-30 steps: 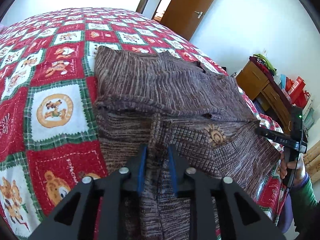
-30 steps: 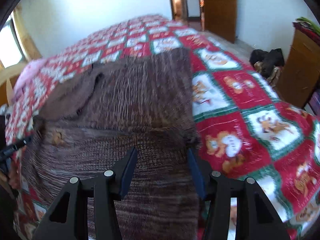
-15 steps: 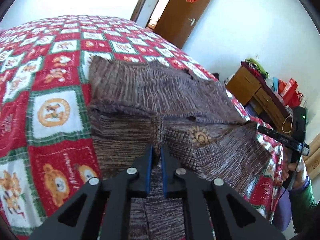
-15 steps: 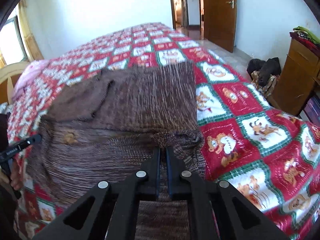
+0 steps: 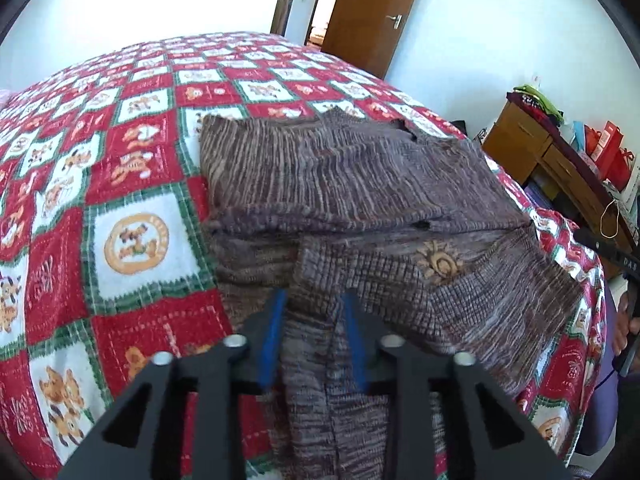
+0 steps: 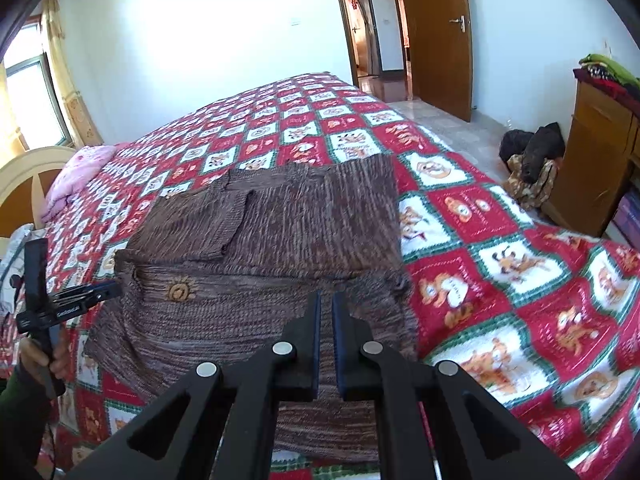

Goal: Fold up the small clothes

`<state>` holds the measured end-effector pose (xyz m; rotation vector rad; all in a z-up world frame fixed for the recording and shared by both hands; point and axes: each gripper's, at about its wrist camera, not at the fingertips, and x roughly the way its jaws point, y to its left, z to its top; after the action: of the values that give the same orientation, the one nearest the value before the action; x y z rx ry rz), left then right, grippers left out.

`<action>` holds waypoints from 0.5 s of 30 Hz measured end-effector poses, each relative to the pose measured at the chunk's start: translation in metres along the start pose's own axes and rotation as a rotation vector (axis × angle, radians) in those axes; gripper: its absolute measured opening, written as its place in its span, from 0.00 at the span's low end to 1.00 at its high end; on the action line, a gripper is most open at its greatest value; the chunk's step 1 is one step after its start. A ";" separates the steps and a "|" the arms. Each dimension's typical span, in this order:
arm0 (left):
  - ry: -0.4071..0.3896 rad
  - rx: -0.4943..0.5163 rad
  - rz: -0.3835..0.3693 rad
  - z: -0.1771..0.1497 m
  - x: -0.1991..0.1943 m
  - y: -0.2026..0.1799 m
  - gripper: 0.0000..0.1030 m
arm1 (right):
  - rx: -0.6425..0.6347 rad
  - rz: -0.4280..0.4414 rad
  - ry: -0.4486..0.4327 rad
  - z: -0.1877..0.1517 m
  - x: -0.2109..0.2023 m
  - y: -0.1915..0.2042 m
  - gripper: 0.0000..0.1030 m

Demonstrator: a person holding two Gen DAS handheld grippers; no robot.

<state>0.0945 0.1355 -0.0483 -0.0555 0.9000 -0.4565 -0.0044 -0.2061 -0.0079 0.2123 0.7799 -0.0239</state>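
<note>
- Left wrist view: your left gripper (image 5: 313, 330) has just been opening; its blue pads stand apart with a fold of the brown knit sweater (image 5: 360, 196) between them, not pressed. The sweater lies partly folded on the red checked bedspread (image 5: 120, 184), a sun-shaped button (image 5: 440, 265) facing up. On the brown door (image 5: 372, 12) hangs a red paper character I cannot read. A wooden dresser (image 5: 532, 148) with red bags (image 5: 612, 152) stands right of the bed.
- Right wrist view: your right gripper (image 6: 326, 314) is clenched, with sweater (image 6: 280, 232) cloth running up between its pads. The other gripper (image 6: 72, 300) at the left carries a small label, too small to read. A pink pillow (image 6: 76, 176) lies far left; dark bags (image 6: 532, 160) sit on the floor.
</note>
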 end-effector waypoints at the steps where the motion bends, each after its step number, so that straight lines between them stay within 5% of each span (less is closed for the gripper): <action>1: -0.009 0.000 0.002 0.000 -0.001 0.000 0.51 | 0.011 0.005 0.004 -0.001 0.001 -0.002 0.06; 6: -0.030 0.006 -0.012 0.007 0.001 -0.001 0.60 | 0.077 0.034 0.033 -0.007 0.007 -0.012 0.06; 15: -0.007 0.011 -0.063 -0.004 0.018 -0.006 0.46 | 0.082 0.037 0.039 -0.009 0.010 -0.012 0.06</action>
<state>0.0991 0.1230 -0.0624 -0.0759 0.8910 -0.5198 -0.0052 -0.2156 -0.0231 0.3054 0.8139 -0.0165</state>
